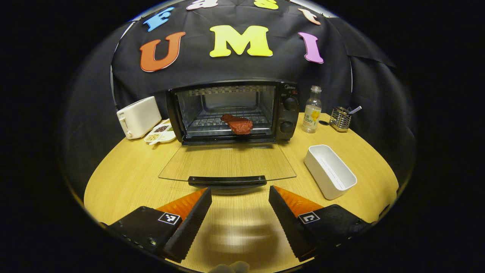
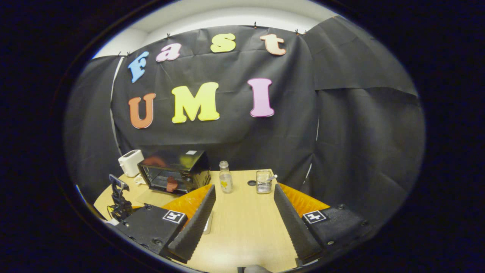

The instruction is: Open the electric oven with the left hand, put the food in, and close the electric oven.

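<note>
The food [image 1: 237,124] lies on the rack inside the electric oven [image 1: 232,111], whose glass door [image 1: 227,163] is folded down flat. The left gripper [image 1: 239,202] and right gripper [image 2: 244,201] are both wide open, holding nothing, above the table [image 1: 125,170].

The food [image 1: 237,124] lies on the rack inside the oven [image 1: 233,112], whose door [image 1: 227,163] lies flat on the surface [image 1: 129,170]. A toaster [image 1: 138,116] stands left of the oven, a bottle [image 1: 312,110] right, and a tub [image 1: 329,170] apparently in front of the bottle.
</note>
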Motion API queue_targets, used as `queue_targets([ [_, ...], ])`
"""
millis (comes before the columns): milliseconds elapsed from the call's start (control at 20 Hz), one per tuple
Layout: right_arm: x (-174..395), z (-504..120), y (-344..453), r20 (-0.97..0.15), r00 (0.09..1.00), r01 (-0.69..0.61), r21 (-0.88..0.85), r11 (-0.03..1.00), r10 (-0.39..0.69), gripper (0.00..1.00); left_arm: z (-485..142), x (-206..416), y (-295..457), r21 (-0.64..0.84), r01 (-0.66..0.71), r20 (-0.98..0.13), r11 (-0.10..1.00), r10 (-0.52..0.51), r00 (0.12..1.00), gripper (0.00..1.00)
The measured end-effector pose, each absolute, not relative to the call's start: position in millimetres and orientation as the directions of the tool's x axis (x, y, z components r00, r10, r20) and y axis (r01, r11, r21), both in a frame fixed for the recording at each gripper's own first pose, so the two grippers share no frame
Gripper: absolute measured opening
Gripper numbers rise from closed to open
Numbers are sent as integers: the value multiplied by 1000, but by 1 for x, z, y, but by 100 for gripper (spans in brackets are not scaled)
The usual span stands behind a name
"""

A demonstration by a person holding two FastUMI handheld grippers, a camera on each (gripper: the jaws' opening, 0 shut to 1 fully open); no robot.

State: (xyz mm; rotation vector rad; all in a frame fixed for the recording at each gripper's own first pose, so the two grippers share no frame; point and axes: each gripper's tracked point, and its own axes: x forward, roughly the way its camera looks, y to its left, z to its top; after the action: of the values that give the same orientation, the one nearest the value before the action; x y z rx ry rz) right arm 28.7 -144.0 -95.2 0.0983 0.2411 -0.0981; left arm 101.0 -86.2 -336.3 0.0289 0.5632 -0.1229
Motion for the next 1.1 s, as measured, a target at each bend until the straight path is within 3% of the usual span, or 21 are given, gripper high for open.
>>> queue_targets([
  [550, 33, -106, -114, -296, 943, 169, 38, 985, -151, 98, -360, 126, -71, -23, 116, -558, 993, -109, 823, 97],
  [1100, 39, -116, -108, -308, 939, 183, 63, 981, -155, 98, -299, 141, -67, -28, 116, -484, 993, -116, 868, 96],
])
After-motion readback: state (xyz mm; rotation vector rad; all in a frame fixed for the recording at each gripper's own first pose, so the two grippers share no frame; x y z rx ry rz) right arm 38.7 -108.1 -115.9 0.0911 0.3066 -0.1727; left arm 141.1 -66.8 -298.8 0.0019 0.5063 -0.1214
